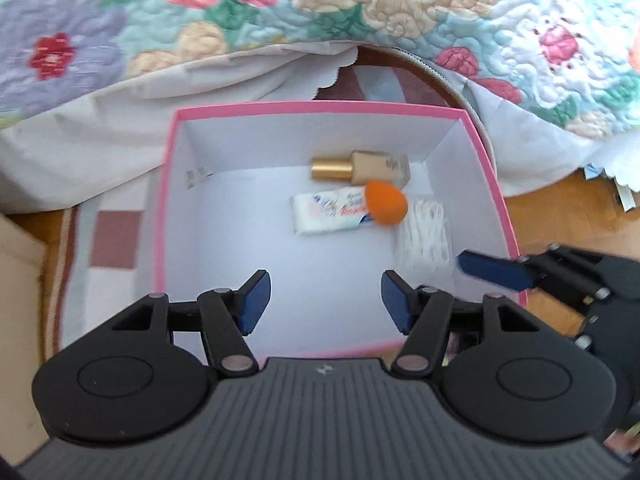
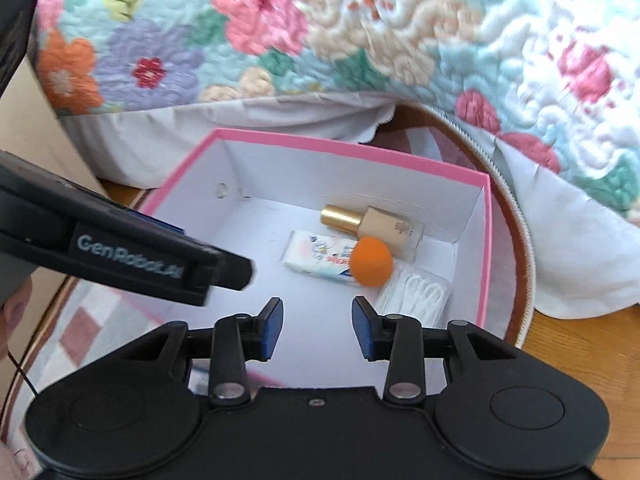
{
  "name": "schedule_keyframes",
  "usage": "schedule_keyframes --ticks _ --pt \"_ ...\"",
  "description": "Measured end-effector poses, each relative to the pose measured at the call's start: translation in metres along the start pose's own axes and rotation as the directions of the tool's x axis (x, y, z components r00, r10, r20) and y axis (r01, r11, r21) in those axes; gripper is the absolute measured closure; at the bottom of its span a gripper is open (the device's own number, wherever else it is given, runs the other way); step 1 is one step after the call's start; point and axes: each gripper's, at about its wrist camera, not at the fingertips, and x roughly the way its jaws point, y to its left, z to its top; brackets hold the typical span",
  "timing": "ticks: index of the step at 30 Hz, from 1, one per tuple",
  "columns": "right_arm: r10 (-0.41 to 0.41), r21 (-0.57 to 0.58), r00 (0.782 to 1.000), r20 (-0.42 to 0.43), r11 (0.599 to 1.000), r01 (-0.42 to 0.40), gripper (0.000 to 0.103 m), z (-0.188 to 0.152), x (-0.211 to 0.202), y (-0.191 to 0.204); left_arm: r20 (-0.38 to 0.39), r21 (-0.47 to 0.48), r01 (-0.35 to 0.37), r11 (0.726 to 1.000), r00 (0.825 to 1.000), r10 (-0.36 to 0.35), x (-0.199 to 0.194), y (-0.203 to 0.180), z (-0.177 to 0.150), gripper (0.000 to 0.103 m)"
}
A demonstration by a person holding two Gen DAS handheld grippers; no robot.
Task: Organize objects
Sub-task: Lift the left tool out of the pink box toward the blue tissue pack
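Two hand-held claws hover above an open pink box (image 1: pixel 496 184) with a white inside, seen from a camera on each claw. The left gripper (image 1: pixel 325 300) has its blue-padded jaws standing wide apart, with nothing between them and nothing touching the pads; only the bare box floor shows in the gap. The right gripper (image 2: pixel 317 330) has its jaws parted by a narrower gap, also empty and touching nothing.

Inside the box, toward its far right corner, lies a foundation bottle (image 2: pixel 386 228) with a gold cap, on its side. Just in front of it lies a white tissue packet (image 2: pixel 316 258), and an orange makeup sponge (image 2: pixel 371 262) rests against both. A clear pack of cotton swabs (image 2: pixel 416 294) lies beside the sponge, near the right wall. The box stands on a patterned rug (image 1: pixel 116 240) beside a flowered quilt (image 1: pixel 400 4).
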Motion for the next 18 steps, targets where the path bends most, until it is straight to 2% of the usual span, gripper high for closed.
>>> schedule_keyframes --ticks 4,7,10,18 --pt "0.0 -0.007 1.0 -0.006 1.0 0.0 0.059 -0.005 -0.031 0.008 0.001 -0.025 -0.006 1.0 1.0 0.006 -0.045 0.016 -0.02 0.043" --pt "0.013 -0.016 1.0 -0.004 1.0 -0.013 0.057 -0.009 -0.057 0.014 0.008 -0.027 -0.005 1.0 1.0 0.005 -0.064 0.016 -0.028 0.042" --pt "0.028 -0.025 1.0 -0.001 0.999 -0.028 0.05 -0.011 -0.081 0.022 0.029 -0.012 -0.025 1.0 0.999 0.025 -0.093 0.017 -0.037 0.04" --pt "0.045 -0.038 0.998 -0.05 0.998 -0.047 0.048 -0.012 -0.128 0.049 0.084 0.036 -0.084 0.996 0.993 0.081 -0.152 0.015 -0.061 0.037"
